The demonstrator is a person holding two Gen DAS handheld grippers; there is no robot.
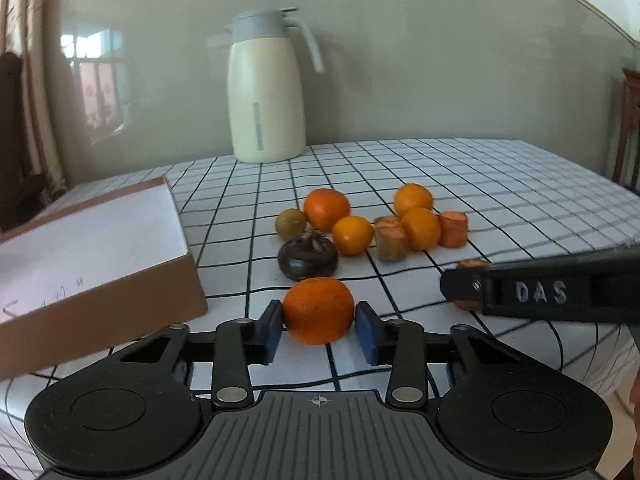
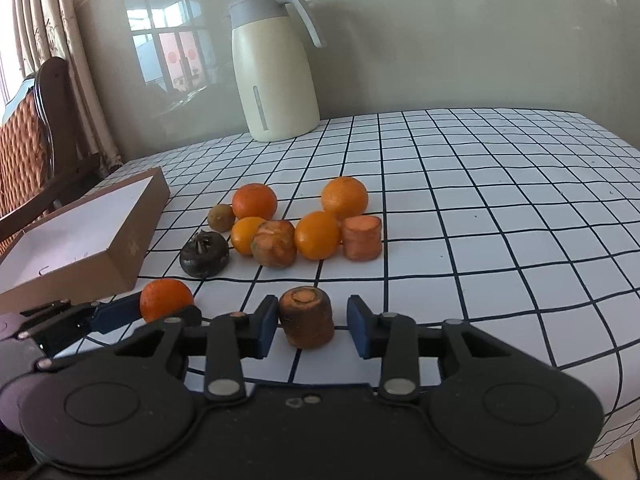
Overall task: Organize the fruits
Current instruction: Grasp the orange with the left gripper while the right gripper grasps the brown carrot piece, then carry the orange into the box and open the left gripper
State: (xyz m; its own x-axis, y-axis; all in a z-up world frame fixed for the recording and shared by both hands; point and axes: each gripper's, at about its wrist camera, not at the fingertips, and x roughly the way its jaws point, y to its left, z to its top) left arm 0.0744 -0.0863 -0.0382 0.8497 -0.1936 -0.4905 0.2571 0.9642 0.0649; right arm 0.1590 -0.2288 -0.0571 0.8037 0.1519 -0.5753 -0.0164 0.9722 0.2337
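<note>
Setting: checked tablecloth [image 1: 440, 168], cream jug [image 1: 266, 92] at the back wall, cardboard box [image 1: 92, 240] on the left.
Left gripper [image 1: 319, 330]: pads pressed on a mandarin [image 1: 319, 310] near the front edge.
Right gripper [image 2: 312, 330]: narrow around a carrot stub [image 2: 306, 316] – one pad touching, the other just clear.
Risk: smooth round peel may squirt out if lifted off-centre – the stub could tip.
Look: mandarin deep orange, dimpled; stub brown-skinned.

Box [image 1: 92, 264] blocks left; fruit cluster [image 1: 352, 232] ahead; right cloth [image 2: 500, 208] seemingly free.

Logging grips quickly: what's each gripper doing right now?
Left gripper: shut on the orange.
Right gripper: open around the carrot chunk, right pad clear of it.
</note>
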